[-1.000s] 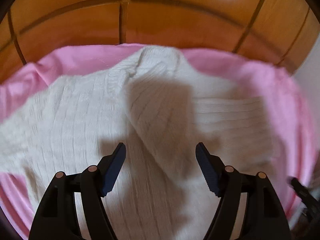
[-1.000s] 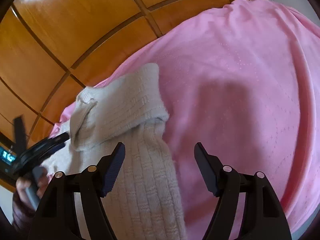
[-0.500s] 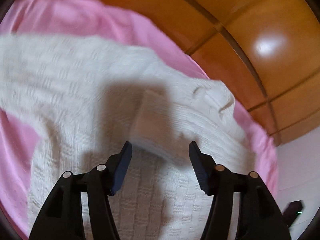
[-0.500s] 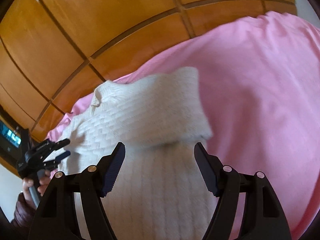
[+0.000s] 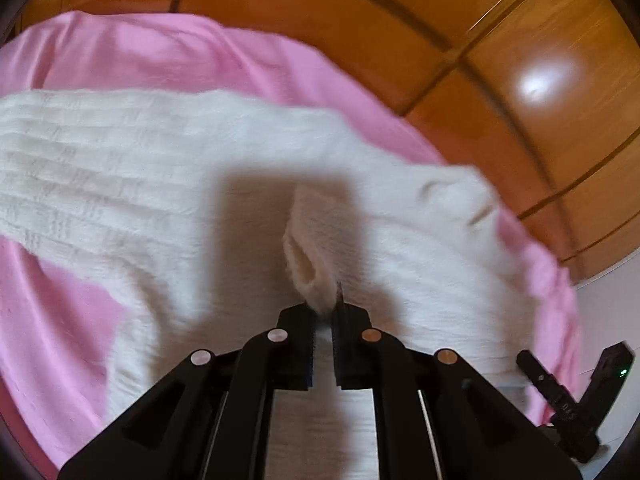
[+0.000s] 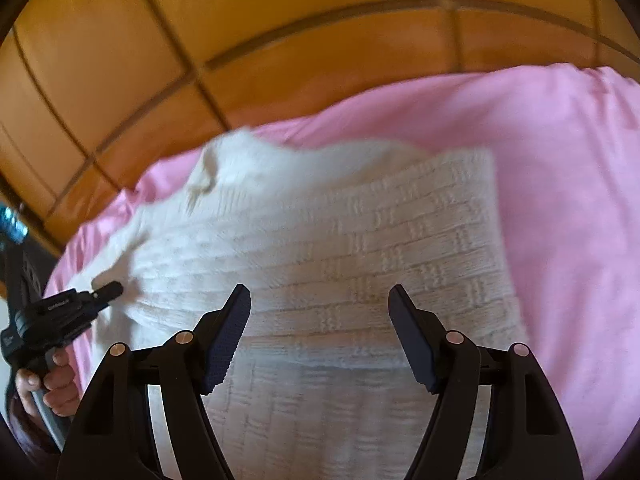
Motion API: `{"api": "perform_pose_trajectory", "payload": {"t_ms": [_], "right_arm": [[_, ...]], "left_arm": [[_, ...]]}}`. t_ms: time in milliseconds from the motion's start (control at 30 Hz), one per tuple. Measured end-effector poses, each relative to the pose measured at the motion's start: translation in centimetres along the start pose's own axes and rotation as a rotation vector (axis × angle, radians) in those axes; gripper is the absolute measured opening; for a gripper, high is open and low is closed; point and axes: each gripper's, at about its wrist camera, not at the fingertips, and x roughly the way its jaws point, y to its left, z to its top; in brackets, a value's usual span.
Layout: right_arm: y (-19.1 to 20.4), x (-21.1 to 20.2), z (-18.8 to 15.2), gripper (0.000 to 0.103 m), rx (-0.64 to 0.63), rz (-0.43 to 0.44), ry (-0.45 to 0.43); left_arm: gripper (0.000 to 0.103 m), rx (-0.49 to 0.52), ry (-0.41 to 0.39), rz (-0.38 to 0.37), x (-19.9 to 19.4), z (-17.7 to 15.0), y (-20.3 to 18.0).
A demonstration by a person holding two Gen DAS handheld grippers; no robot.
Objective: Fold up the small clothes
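Observation:
A cream knitted sweater [image 5: 140,168] lies spread on a pink sheet [image 5: 160,52]. My left gripper [image 5: 322,308] is shut on a raised fold of the sweater's knit [image 5: 308,248], which stands up between the pads. In the right wrist view, the sweater [image 6: 380,232] fills the middle, with a folded-over panel across it. My right gripper [image 6: 319,294] hovers open over the lower edge of that panel, nothing between its fingers. The left gripper [image 6: 106,292] shows at the left edge there, held by a hand [image 6: 52,388], its tip on the sweater's side.
A wooden panelled board [image 5: 400,20] rises behind the pink sheet [image 6: 560,160]. The other hand-held tool [image 5: 560,392] pokes in at the lower right of the left wrist view. Bare pink sheet lies right of the sweater.
My left gripper's jaws went from wide apart to shut on a fold of the sweater. My right gripper swung over from the sweater's edge to above its folded panel, still open.

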Motion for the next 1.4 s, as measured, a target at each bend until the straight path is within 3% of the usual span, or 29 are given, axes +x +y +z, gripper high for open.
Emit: {"api": "perform_pose_trajectory", "payload": {"t_ms": [67,100,133,200,300,467,533,733,867,967,1067,1167,1200,1333,1400], "right_arm": [[1.2,1.6,-1.1,0.086,-0.06,-0.056,-0.02],[1.6,1.9,-1.5,0.09,-0.089,-0.082,-0.035],[2.4,2.2,-2.0,0.09,-0.127,-0.128,-0.05],[3.0,2.4,-2.2,0.093,-0.152,-0.168,-0.054],[2.8,2.4,-2.3,0.096,-0.148,-0.156,-0.064],[2.5,2.2,-2.3,0.098,-0.156,-0.166,-0.064],[2.5,2.1,-2.3,0.099,-0.157,-0.167,-0.062],[3.5,2.9,-2.1,0.099,-0.176,-0.189,-0.059],[3.7,2.9,-2.3,0.099,-0.18,-0.194,-0.063],[3.8,2.9,-2.3,0.099,-0.181,-0.197,-0.063],[3.9,3.0,-2.3,0.099,-0.182,-0.201,-0.063],[3.9,3.0,-2.3,0.099,-0.186,-0.206,-0.064],[4.0,3.0,-2.3,0.099,-0.186,-0.207,-0.064],[4.1,3.0,-2.3,0.099,-0.186,-0.214,-0.064],[4.1,3.1,-2.3,0.099,-0.185,-0.215,-0.065]], "left_arm": [[0.015,0.005,0.003,0.007,0.4,-0.1,0.3],[0.026,0.006,-0.002,0.001,0.2,-0.1,0.4],[0.042,0.006,-0.007,-0.009,0.0,-0.1,0.4],[0.051,0.006,-0.037,-0.004,-1.2,-0.3,0.7],[0.05,-0.017,-0.059,-0.001,-3.0,-0.5,2.3],[0.046,-0.182,-0.099,0.012,-7.3,-0.9,9.8],[0.046,-0.256,-0.155,-0.006,-9.1,-1.0,13.2],[0.045,-0.546,-0.292,0.071,-14.6,-0.3,25.6],[0.045,-0.69,-0.336,0.139,-16.4,0.2,30.7],[0.044,-0.819,-0.363,0.057,-16.5,0.9,34.5],[0.043,-0.868,-0.39,0.055,-16.3,2.1,36.4],[0.011,-0.859,-0.381,0.125,-16.0,3.8,37.2],[0.006,-0.849,-0.376,0.147,-16.1,4.2,37.3],[0.005,-0.771,-0.423,0.134,-18.4,5.3,35.5],[0.005,-0.664,-0.455,0.105,-19.6,6.4,31.9]]}}
